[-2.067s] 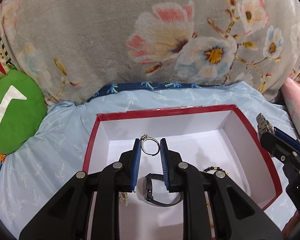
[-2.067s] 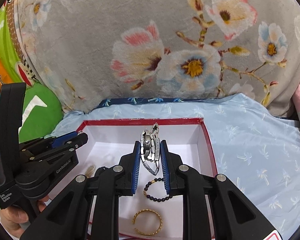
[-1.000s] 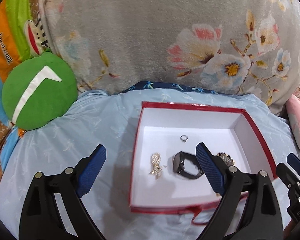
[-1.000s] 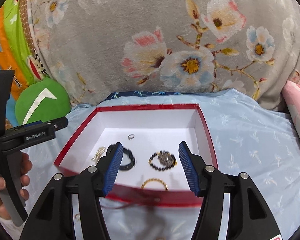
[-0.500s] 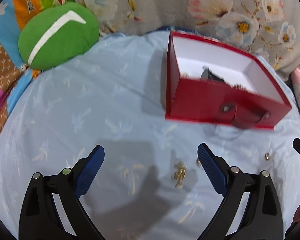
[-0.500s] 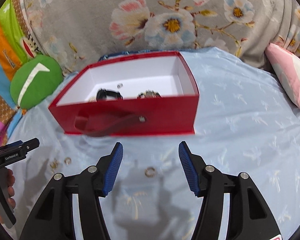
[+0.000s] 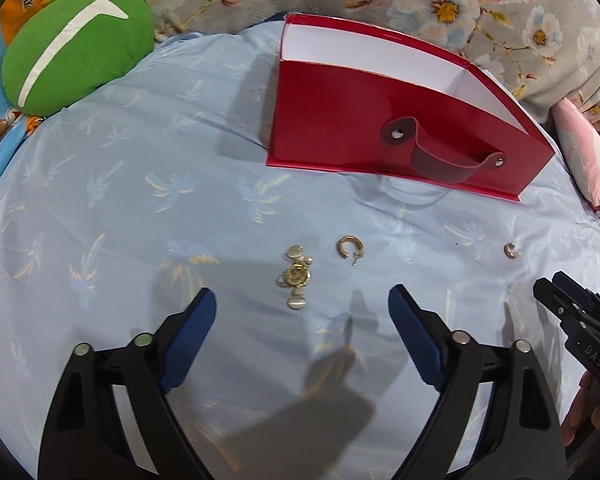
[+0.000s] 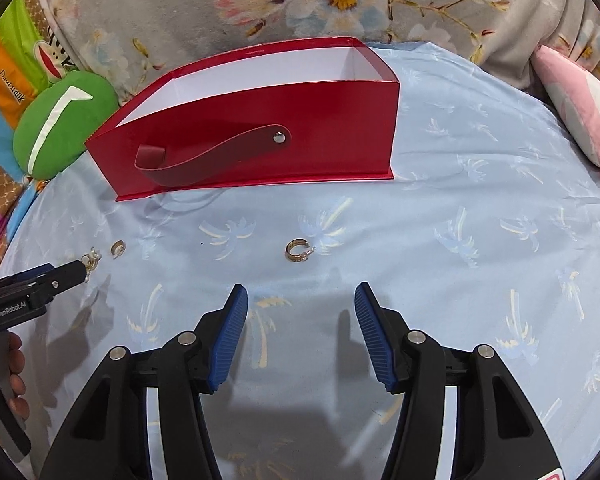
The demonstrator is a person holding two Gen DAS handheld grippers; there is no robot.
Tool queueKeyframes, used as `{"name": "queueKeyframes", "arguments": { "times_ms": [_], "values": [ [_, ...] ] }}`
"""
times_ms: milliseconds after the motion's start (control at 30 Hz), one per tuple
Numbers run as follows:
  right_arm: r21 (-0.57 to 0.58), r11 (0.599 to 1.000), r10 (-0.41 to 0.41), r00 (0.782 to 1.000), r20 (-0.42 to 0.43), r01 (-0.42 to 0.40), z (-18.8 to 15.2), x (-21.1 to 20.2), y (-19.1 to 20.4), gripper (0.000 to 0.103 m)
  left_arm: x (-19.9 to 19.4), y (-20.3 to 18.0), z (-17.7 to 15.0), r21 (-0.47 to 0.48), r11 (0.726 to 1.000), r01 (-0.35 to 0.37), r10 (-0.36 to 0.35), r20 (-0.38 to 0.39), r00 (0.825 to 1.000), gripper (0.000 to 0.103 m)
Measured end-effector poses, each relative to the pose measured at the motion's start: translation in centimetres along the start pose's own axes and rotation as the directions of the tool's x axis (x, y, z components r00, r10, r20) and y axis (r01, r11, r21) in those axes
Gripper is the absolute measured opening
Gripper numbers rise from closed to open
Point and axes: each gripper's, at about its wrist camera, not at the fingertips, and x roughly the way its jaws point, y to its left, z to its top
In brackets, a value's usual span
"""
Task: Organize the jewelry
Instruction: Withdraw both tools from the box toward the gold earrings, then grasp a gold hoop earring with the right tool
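Left wrist view: a gold pearl-drop earring (image 7: 295, 276) lies on the pale blue palm-print sheet (image 7: 120, 208), well in front of the red box (image 7: 364, 136), with a gold hoop earring (image 7: 349, 247) just to its right and a second, smaller hoop (image 7: 510, 249) farther right along the same line before the box. The left gripper (image 7: 302, 322) hangs over the sheet just short of the pearl-drop earring, its blue pads spread wide but drawing together with nothing between them. From the right wrist view, the right gripper (image 8: 300, 322) is likewise unclenched and narrowing, empty, with the hoop (image 8: 298, 250) lying ahead of it, between it and the box. Left of the box sits a green cushion (image 7: 72, 44); behind it, a grey floral blanket (image 8: 300, 0).
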Motion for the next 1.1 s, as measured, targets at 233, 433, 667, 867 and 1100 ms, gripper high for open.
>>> {"name": "queueKeyframes", "arguments": {
  "times_ms": [233, 433, 667, 867, 1100],
  "values": [
    [0.0, 1.0, 0.004, 1.0, -0.009, -0.004, 0.3, 0.7, 0.2, 0.055, 0.7, 0.4, 0.1, -0.015, 1.0, 0.009, -0.01, -0.017, 1.0, 0.076],
    [0.001, 0.999, 0.044, 0.999, -0.017, -0.044, 0.7, 1.1, 1.0, 0.055, 0.6, 1.4, 0.0, -0.038, 0.999, 0.006, -0.007, -0.019, 1.0, 0.076],
    [-0.045, 0.997, 0.068, 0.998, -0.014, -0.069, 1.4, 1.7, 3.4, 0.05, 0.6, 1.9, 0.3, -0.047, 0.999, 0.007, -0.008, -0.019, 1.0, 0.076],
    [0.006, 1.0, 0.015, 1.0, -0.022, -0.015, 2.0, 2.8, 1.1, 0.049, 0.5, 0.4, 1.0, -0.017, 0.999, 0.041, -0.041, -0.007, 0.999, 0.076],
    [0.004, 1.0, 0.002, 0.999, -0.04, -0.002, 2.5, 4.6, 0.3, 0.038, 0.8, -1.6, 1.9, 0.008, 0.998, 0.057, -0.057, 0.003, 0.998, 0.076]
  ]
}}
